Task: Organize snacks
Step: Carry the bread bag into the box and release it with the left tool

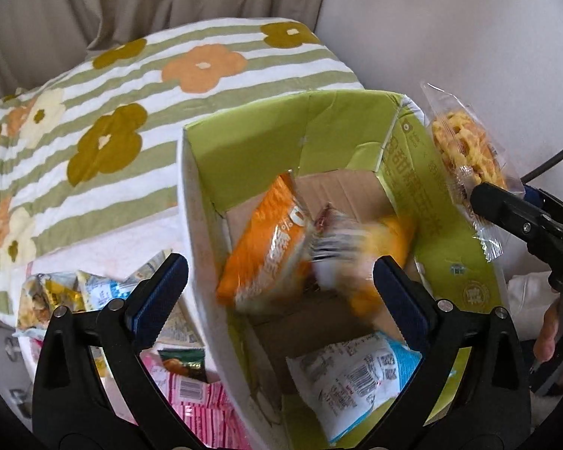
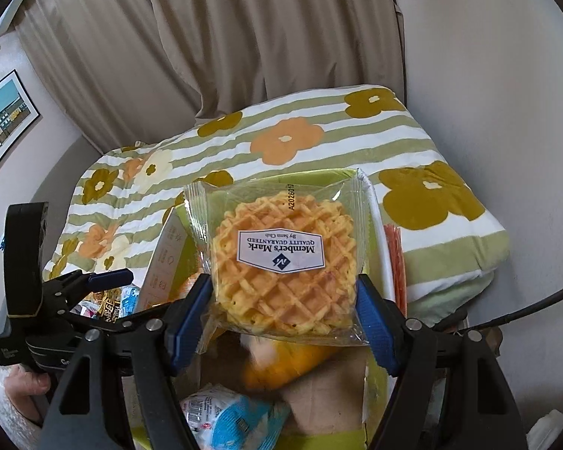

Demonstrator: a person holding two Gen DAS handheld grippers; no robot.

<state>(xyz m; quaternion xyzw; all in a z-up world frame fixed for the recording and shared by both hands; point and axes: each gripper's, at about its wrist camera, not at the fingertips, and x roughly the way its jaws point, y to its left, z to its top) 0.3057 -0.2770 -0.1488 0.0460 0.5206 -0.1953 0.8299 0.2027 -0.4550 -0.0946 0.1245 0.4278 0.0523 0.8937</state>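
Observation:
A green cardboard box (image 1: 435, 202) stands open on the bed. Inside lie an orange snack bag (image 1: 266, 247), a blurred yellow packet (image 1: 386, 240) still in motion, and a blue-white packet (image 1: 356, 375). My left gripper (image 1: 281, 285) is open and empty above the box's left wall. My right gripper (image 2: 283, 300) is shut on a clear-wrapped waffle (image 2: 281, 258) and holds it above the box (image 2: 379, 221). The waffle also shows in the left wrist view (image 1: 465, 150), at the box's right side. The blue-white packet (image 2: 236, 420) and the yellow packet (image 2: 292, 363) show below it.
Several loose snack packets (image 1: 67, 292) and a pink packet (image 1: 199, 405) lie on the bed left of the box. A striped flowered quilt (image 1: 131, 93) lies folded behind. Curtains (image 2: 225, 37) and a wall stand beyond. A dark cable (image 2: 525, 307) runs at the right.

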